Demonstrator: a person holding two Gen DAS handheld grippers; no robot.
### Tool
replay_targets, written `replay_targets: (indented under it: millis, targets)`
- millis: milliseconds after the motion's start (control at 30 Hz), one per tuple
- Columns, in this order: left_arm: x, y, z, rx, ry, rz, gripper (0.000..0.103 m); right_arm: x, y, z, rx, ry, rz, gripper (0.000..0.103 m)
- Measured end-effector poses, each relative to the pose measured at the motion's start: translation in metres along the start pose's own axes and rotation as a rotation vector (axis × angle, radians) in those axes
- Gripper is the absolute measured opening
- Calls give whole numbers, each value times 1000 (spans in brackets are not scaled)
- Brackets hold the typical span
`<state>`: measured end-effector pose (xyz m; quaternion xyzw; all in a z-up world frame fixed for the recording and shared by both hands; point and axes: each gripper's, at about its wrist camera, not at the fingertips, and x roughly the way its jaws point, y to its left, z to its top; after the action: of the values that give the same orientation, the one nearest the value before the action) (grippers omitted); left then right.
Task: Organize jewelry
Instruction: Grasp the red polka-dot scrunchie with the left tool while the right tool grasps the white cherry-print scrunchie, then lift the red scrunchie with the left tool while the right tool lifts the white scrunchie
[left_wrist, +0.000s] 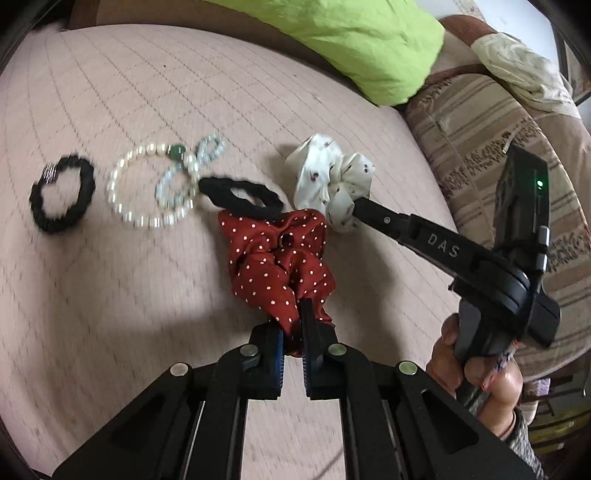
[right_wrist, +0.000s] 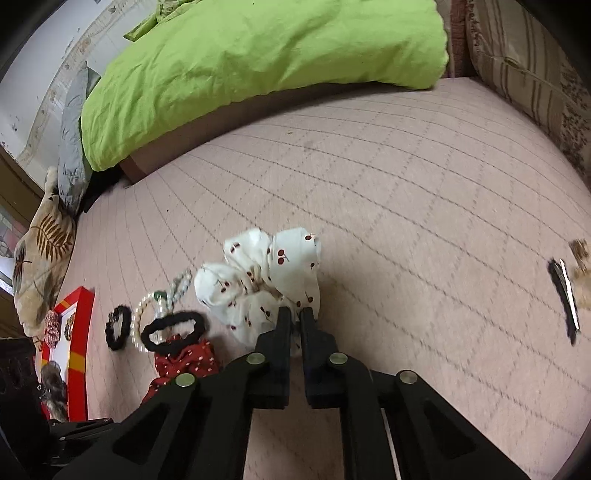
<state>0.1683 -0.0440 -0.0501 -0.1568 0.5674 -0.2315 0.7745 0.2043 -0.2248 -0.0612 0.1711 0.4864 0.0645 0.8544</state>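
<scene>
Left hand-held gripper clamped on red scrunchie, hem hidden between fingers; right hand-held gripper clamped on white scrunchie. Bed open rightward.

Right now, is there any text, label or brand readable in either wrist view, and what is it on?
"DAS": embossed on the black arm of the right gripper, seen from the left wrist view.
No other text is readable; the red cardboard tray shows only coloured bands, no legible print.

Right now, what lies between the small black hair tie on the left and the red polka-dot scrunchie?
In the left wrist view, the pearl bracelet with a pale blue bracelet across it, then the larger black hair tie.
</scene>
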Motion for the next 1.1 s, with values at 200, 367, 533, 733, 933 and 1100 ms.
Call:
replay_targets:
  millis: [200, 367, 533, 733, 933, 1100]
  targets:
    - [-16, 4, -44, 12, 37, -28, 7, -29, -5, -34, -37, -1, -25, 4]
    - [-31, 16, -80, 30, 46, -2, 7, -55, -10, -67, -45, 9, -17, 4]
    - [-53, 17, -102, 77, 12, 68, 7, -77, -4, -94, -76, 3, -17, 4]
    - [-87, 13, -109, 117, -80, 130, 7, -101, 9, -117, -100, -26, 6, 4]
    - [-111, 1, -117, 163, -154, 173, 7, -118, 22, -130, -118, -56, 21, 4]
    - [-121, -9, -125, 205, -193, 216, 7, -128, 33, -135, -134, -76, 33, 4]
